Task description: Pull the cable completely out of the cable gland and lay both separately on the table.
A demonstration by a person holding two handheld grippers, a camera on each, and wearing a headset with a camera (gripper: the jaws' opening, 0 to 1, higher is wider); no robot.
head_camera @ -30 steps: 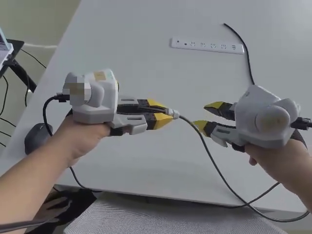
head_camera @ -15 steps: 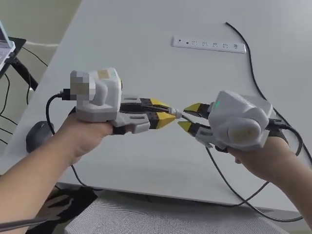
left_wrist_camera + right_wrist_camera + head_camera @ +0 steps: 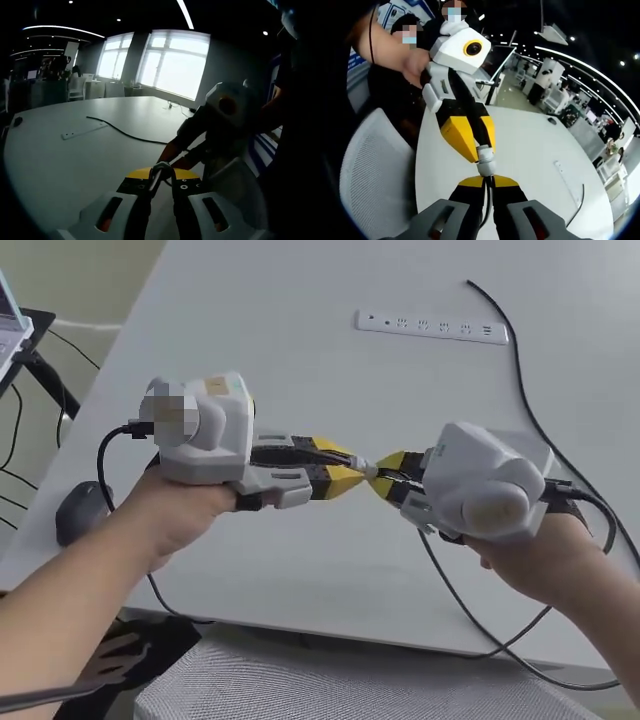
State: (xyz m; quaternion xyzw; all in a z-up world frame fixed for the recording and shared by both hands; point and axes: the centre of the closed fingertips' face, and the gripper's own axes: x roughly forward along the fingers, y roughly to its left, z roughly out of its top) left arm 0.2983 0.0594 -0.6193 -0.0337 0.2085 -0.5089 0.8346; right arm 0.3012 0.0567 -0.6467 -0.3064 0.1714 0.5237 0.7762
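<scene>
While I look down from the head view, my left gripper (image 3: 350,472) and my right gripper (image 3: 388,485) meet tip to tip above the table (image 3: 300,340). The small pale cable gland (image 3: 367,470) sits right between the two sets of jaws. The black cable (image 3: 450,590) droops away under my right jaws and off the near edge.

From the left gripper view, my left gripper (image 3: 161,182) has its jaws drawn narrow, pinching the cable gland (image 3: 161,171) at their tips, with the right gripper (image 3: 225,115) just beyond.

From the right gripper view, my right gripper (image 3: 487,182) is closed down on the cable (image 3: 488,195), which runs between my jaws. The cable gland (image 3: 485,159) is just ahead of my tips, clamped by the left gripper (image 3: 480,150).

I judge the gland light, hard and stubby, so a firm pinch across its body should do. The cable looks thin, limp and smooth-jacketed (likely to slide through my pads if the seal bites). I'd hold it close behind the gland, where it cannot buckle, and pull straight along its axis.
</scene>
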